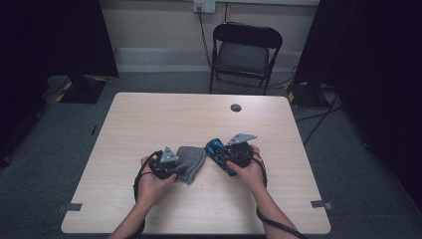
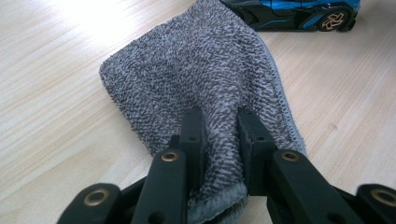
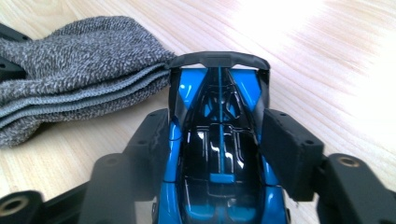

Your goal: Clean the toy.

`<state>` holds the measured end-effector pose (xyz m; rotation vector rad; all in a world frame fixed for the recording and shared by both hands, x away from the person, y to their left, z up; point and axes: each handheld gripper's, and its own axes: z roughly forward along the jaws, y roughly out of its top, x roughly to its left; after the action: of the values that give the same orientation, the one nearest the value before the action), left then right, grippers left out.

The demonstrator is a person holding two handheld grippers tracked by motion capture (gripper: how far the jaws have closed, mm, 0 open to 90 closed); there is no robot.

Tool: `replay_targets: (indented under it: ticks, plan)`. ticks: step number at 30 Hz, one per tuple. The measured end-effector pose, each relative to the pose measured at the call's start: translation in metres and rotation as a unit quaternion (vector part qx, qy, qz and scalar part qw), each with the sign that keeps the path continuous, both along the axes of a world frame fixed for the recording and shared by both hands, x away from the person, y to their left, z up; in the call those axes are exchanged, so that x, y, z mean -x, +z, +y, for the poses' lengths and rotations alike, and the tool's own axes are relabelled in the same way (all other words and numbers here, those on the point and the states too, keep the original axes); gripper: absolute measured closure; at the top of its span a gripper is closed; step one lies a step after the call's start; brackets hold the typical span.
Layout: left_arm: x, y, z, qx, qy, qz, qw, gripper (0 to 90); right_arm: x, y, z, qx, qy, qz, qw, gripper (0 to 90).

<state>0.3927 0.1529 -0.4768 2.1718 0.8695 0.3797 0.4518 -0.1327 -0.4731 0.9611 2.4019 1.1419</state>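
1. The wooden table (image 1: 149, 119) carried the whole job: a grey cloth (image 1: 191, 162) and a blue toy car (image 1: 219, 154) lay side by side near the person's edge, the car's rear wing touching the cloth's folded hem in the right gripper view.
2. The cloth was a nubbly grey terry piece, folded over, with a stitched pale border. The left gripper (image 2: 219, 126) was clenched on a pinched-up ridge of it, so that pick looked done, though the cloth lay on the table, not yet lifted.
3. The car was glossy blue with a black cabin, a black wing and bronze spoked wheels. The right gripper (image 3: 212, 140) straddled its body, jaws closed in against both flanks; I judged the grasp made, or as good as made.
4. My read: both pieces secured, early going. Bringing cloth and car together, likely a wipe, was all left to do.
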Motion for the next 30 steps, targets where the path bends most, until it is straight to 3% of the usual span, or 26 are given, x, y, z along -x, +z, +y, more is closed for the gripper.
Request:
replay_targets:
  ticks: [2,4,10,20,30]
  plan:
    - [0.0,0.0,0.0,-0.001,0.0,0.0,1.0,74.4,0.0,0.0,0.0,0.023,0.008,0.002,0.9997,43.7]
    - [0.0,0.0,-0.001,0.0,0.0,0.001,1.0,74.4,0.0,-0.002,0.001,0.03,0.007,-0.003,0.9995,44.2]
    - [0.003,0.0,-0.003,0.002,0.005,0.001,1.0,74.4,0.002,-0.004,0.005,0.034,0.001,-0.013,0.9994,45.0]
    - [0.007,-0.002,-0.023,-0.012,-0.028,0.01,0.9995,74.9,0.003,-0.004,0.007,0.03,-0.011,-0.009,0.9995,45.2]
    - [0.012,-0.002,-0.037,-0.006,-0.052,0.017,0.9985,75.3,0.003,-0.005,0.006,0.023,-0.013,-0.009,0.9996,45.2]
